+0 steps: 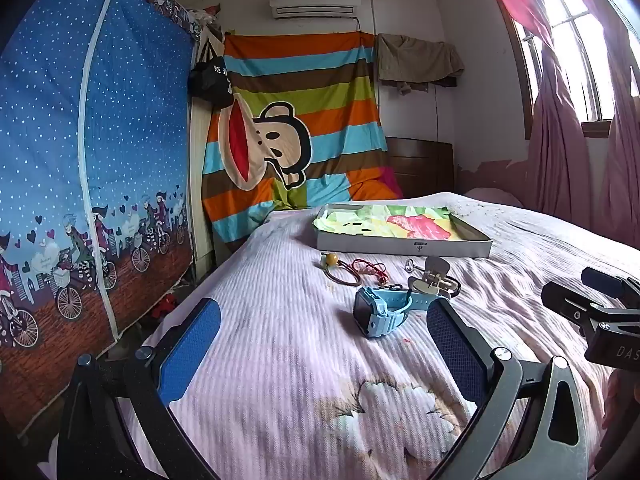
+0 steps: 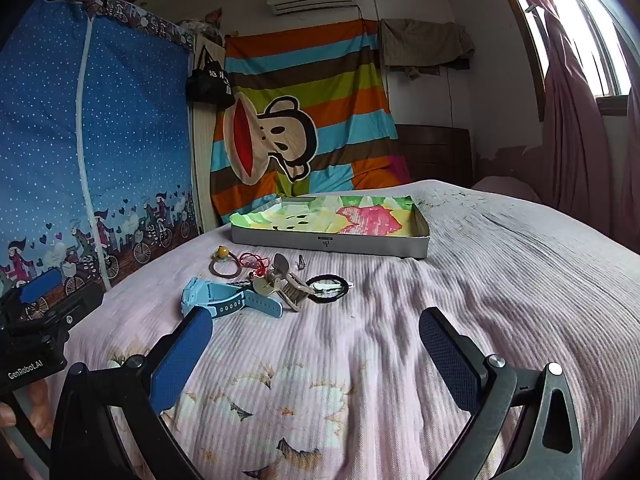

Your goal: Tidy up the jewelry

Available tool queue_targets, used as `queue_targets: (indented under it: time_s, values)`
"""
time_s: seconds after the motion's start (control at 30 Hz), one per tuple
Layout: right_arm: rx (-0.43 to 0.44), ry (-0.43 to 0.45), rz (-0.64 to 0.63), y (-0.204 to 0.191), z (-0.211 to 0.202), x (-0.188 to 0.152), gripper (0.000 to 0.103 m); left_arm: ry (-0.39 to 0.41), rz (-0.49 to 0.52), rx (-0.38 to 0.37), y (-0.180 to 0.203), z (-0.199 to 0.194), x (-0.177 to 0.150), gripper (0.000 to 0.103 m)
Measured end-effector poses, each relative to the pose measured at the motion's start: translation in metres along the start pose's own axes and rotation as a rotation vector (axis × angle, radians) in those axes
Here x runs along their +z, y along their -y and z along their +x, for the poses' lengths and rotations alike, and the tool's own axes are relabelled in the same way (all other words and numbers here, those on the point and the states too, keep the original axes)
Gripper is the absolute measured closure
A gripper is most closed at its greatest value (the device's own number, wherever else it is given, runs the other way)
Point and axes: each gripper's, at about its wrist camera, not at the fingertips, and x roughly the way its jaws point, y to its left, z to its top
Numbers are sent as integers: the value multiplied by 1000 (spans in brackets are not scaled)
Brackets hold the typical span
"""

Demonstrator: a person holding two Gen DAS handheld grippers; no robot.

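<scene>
A light blue watch (image 1: 382,310) lies on the pink bedspread, also in the right wrist view (image 2: 228,298). Behind it lie a beige hair claw (image 1: 432,278) (image 2: 282,284), a brown hair tie with a yellow bead (image 1: 340,270) (image 2: 224,262), a red cord (image 1: 370,269), a small ring (image 1: 410,266) and a black scrunchie (image 2: 329,287). A shallow box (image 1: 400,246) (image 2: 332,246) lined with colourful cloth stands beyond them. My left gripper (image 1: 324,344) is open, just short of the watch. My right gripper (image 2: 316,346) is open and empty over bare bedspread, right of the watch.
The bed (image 2: 500,280) fills the foreground. A blue fabric wardrobe (image 1: 80,160) stands at the left, a striped monkey blanket (image 1: 292,128) hangs behind, pink curtains (image 1: 568,152) and a window at the right. The right gripper's body (image 1: 600,312) shows at the right edge.
</scene>
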Motion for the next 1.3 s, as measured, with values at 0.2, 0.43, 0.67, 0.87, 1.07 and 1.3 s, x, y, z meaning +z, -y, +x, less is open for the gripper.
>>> queue_targets:
  time_s: [0.2,0.43,0.67,0.87,1.07,1.3]
  values:
    - [0,-2,3,1,0,0,0,1,3,1,0,0,0,2]
    - [2,-2,7,1,0,0,0,4,4,2,-1,0,0,2]
    - [3,-3,9,2,0,0,0,7,7,3,0,0,0,2]
    - [3,-3,12,2,0,-1,0,8,9,4,0,0,0,2]
    - [4,-4,13,2,0,0,0,9,10,4,0,0,0,2]
    - [5,-4,14,2,-1,0,0,10,12,3,0,0,0,2]
